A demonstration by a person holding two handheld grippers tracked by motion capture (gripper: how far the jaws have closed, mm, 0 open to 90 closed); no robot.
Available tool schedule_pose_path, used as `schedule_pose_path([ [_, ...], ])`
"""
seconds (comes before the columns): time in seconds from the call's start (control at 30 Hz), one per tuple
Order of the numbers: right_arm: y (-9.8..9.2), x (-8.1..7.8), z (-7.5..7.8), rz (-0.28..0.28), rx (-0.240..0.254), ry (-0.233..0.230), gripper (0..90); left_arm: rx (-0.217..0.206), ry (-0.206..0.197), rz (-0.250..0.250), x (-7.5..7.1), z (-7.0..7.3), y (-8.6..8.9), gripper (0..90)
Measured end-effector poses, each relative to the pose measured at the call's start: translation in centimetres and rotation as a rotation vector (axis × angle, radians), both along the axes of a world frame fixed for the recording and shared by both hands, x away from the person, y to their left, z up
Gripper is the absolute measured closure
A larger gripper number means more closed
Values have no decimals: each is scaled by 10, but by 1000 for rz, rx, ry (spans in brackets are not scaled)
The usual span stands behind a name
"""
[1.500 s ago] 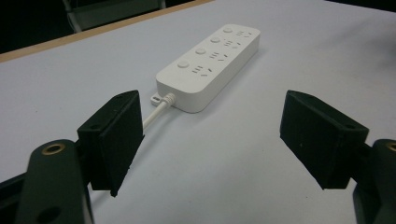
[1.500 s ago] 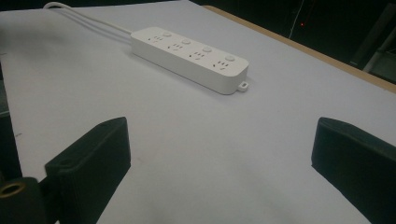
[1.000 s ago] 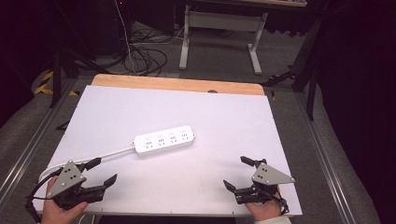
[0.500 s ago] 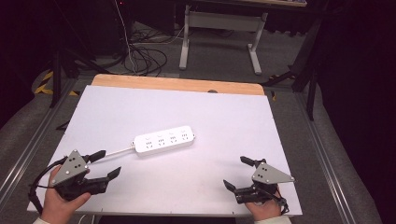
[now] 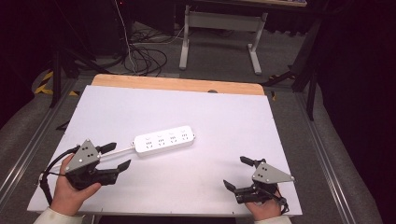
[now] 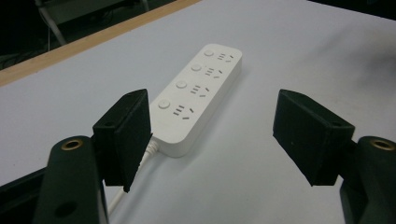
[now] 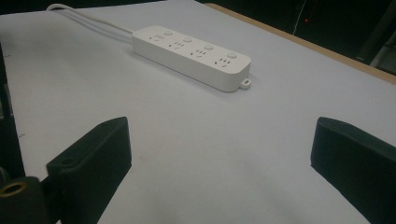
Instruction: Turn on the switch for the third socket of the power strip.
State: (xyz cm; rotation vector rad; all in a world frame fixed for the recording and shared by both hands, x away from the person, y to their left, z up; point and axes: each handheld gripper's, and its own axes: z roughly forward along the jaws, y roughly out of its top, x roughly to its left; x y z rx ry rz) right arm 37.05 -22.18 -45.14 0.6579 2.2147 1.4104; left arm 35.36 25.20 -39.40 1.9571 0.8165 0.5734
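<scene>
R gripper [image 5: 239, 173] is parked at near right table [image 5: 224, 112] edge, jaws spread, nothing between, prob. kept in reserve. L gripper [image 5: 116, 156] is held near left, jaws released w/ nothing gripped, lined up on cord end of power strip [image 5: 164, 139], which lies flat mid-table, just beyond.

A white power strip [image 5: 164, 140] is lying flat on the white tabletop [image 5: 224, 116], a little left of the middle. It is a long, rounded bar, sitting at a slight slant, its right end a touch farther away than its left. Its top is facing up, showing four socket groups in a row, each with a small round button beside it. A small tab is sticking out from the right end. A white cord [image 5: 119, 151] is leaving the left end and running toward the near left. Nothing is touching the strip.
</scene>
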Motion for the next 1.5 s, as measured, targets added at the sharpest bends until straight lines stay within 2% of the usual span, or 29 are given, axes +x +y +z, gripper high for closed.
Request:
schedule_pose_path([
  [0.07,0,0,0,-1,-1,-3,55,-8,2,-4,2,2,-3,295],
  [0.2,-1,0,0,-1,9,3,55,28,-8,5,4,3,-7,303],
  [0.3,-1,0,0,2,4,-1,56,23,-9,13,5,5,-7,351],
  [0.37,0,0,0,3,4,-2,56,17,-6,9,7,7,-8,410],
  [0.47,0,0,0,6,2,-5,57,31,7,-14,14,10,-13,528],
  [0.5,0,0,0,4,3,-2,57,37,12,-19,17,12,-14,528],
  [0.53,0,0,0,5,5,-1,57,39,11,-21,20,14,-16,614],
  [0.57,0,0,0,6,6,1,57,36,19,-24,23,16,-18,654],
  [0.6,0,0,0,6,6,1,57,28,27,-30,26,18,-19,654],
  [0.63,0,0,0,8,5,1,58,22,38,-31,29,20,-21,731],
  [0.73,0,0,0,11,9,2,59,-45,87,-53,43,23,-27,828],
  [0.83,0,0,0,14,11,-4,60,-45,96,-56,48,23,-31,878],
  [0.9,0,0,0,14,13,-3,60,-39,93,-52,54,23,-35,893],
  [1.03,-1,1,0,18,14,-3,63,-34,111,-64,66,24,-46,900],
  [1.2,-1,1,0,25,19,0,70,-23,124,-68,76,22,-55,900],
  [1.3,-2,1,0,21,21,5,70,19,129,-49,86,18,-62,900],
  [1.4,-2,1,0,21,22,6,69,21,139,-52,90,17,-66,900],
  [1.5,-2,1,0,22,24,6,70,42,142,-55,95,15,-72,900],
])
